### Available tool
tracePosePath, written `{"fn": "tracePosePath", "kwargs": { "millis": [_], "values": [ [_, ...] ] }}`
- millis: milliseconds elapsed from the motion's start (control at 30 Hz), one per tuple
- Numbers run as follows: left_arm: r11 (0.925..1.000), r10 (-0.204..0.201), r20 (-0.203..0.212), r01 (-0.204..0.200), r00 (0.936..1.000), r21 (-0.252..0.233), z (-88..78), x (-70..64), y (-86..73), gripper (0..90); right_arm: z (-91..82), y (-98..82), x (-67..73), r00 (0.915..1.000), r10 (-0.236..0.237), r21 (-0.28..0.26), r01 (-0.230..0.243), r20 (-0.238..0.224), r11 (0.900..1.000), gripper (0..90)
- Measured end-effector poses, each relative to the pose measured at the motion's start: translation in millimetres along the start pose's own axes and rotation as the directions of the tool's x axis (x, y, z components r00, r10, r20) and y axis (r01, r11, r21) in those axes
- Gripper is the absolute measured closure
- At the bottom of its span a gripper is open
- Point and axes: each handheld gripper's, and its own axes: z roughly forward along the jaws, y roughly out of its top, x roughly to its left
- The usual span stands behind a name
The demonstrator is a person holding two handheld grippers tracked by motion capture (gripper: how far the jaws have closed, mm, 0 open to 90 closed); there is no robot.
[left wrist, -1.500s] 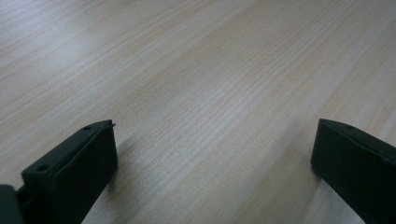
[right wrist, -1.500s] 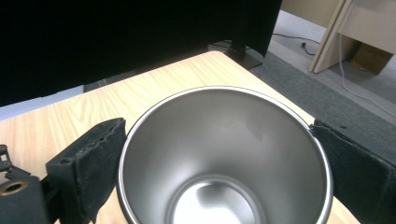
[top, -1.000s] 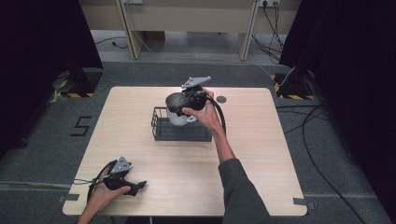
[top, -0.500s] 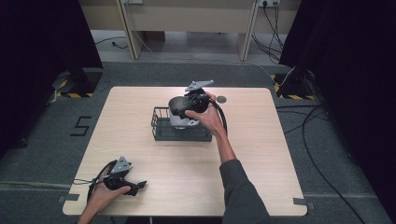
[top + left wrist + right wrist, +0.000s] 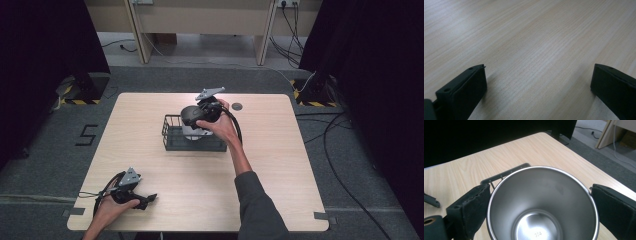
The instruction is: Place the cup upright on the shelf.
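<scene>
A polished steel cup (image 5: 541,195) stands mouth up between the jaws of my right gripper (image 5: 540,202), and both pads press on its rim. In the high view the right gripper (image 5: 192,122) holds the cup (image 5: 192,134) down inside a black wire basket (image 5: 172,142) at the middle of the wooden table. One bar of the basket (image 5: 506,172) shows behind the cup. My left gripper (image 5: 147,200) rests on the table near the front left corner. Its jaws (image 5: 537,87) stand wide apart over bare wood.
A small dark round disc (image 5: 237,106) lies on the table (image 5: 300,165) behind and to the right of the basket. Grey carpet with cables surrounds the table, and black curtains hang on both sides.
My right gripper has come down a little with the cup, from above the basket into it. The left gripper has stayed where it was.
</scene>
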Motion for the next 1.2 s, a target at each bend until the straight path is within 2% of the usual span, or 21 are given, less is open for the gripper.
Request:
{"fn": "tracePosePath", "kwargs": {
  "millis": [67,100,133,167,233,267,300,333,367,400,467,500,567,800,967,1200],
  "values": [
    [1.0000,0.000,0.000,0.000,1.0000,0.000,0.0,0.0,0.0,0.0,-1.3,2.2,0.5,1.0000,0.001,-0.014,-0.001,0.004,1.000,5.0],
    [1.0000,0.000,0.000,0.000,1.0000,0.000,0.0,0.0,0.0,0.0,-3.0,3.8,1.0,1.0000,0.006,-0.038,-0.006,0.000,0.999,10.0],
    [1.0000,-0.001,0.000,0.001,1.0000,0.000,0.0,-0.1,0.0,0.0,-5.1,5.9,1.3,0.9999,0.011,-0.059,-0.011,-0.001,0.998,18.6],
    [1.0000,0.000,0.000,0.000,1.0000,0.000,0.0,-0.1,0.0,0.0,-6.9,7.8,1.9,0.9999,0.013,-0.070,-0.014,-0.003,0.997,20.8],
    [1.0000,0.001,0.000,-0.001,1.0000,0.000,-0.1,-0.1,-0.1,0.0,-8.3,10.6,3.5,0.9999,0.007,-0.053,-0.006,0.010,0.999,9.5],
    [1.0000,0.001,0.000,-0.001,1.0000,0.000,-0.1,-0.1,-0.1,0.0,-9.1,11.3,3.8,0.9999,0.004,-0.050,-0.003,0.015,0.999,11.4],
    [1.0000,0.001,0.000,-0.001,1.0000,0.000,-0.1,-0.1,-0.1,0.0,-10.0,11.6,3.8,0.9998,0.008,-0.051,-0.007,0.018,0.999,17.6],
    [1.0000,0.001,0.000,-0.001,1.0000,0.000,-0.1,-0.2,-0.1,0.0,-10.7,11.5,3.8,0.9997,0.013,-0.051,-0.012,0.019,0.999,18.4],
    [1.0000,0.001,0.000,-0.001,1.0000,0.000,-0.2,-0.2,-0.1,0.0,-11.0,11.3,3.7,0.9996,0.012,-0.050,-0.011,0.025,0.999,13.4],
    [1.0000,0.001,0.001,-0.001,1.0000,0.000,-0.1,-0.2,-0.2,0.0,-11.1,10.9,3.8,0.9997,0.014,-0.051,-0.013,0.022,0.999,12.3],
    [1.0000,0.001,0.000,-0.001,1.0000,0.000,-0.2,-0.2,-0.2,0.0,-11.5,10.0,4.3,0.9997,0.017,-0.059,-0.016,0.017,0.998,17.1],
    [1.0000,0.001,0.000,-0.001,1.0000,0.000,-0.2,-0.2,-0.2,0.0,-11.6,9.5,4.8,0.9997,0.017,-0.054,-0.016,0.018,0.998,14.0],
    [1.0000,0.002,0.000,-0.002,1.0000,0.000,-0.2,-0.2,-0.2,0.0,-11.9,9.0,5.4,0.9997,0.016,-0.051,-0.015,0.018,0.999,16.3],
    [1.0000,0.001,0.001,-0.001,1.0000,0.000,-0.1,-0.1,-0.2,0.0,-16.6,9.6,10.9,0.9998,0.008,-0.067,-0.007,0.020,0.998,15.0],
    [1.0000,0.002,0.000,-0.002,1.0000,0.001,-0.5,-0.5,-0.4,0.0,-22.2,5.9,17.2,0.9994,-0.004,-0.074,0.007,0.034,0.997,15.3],
    [1.0000,0.001,0.000,-0.001,1.0000,0.000,-0.8,-1.0,-0.9,0.0,-34.1,0.7,28.4,0.9983,0.004,-0.072,0.000,0.058,0.997,15.6]
  ]
}}
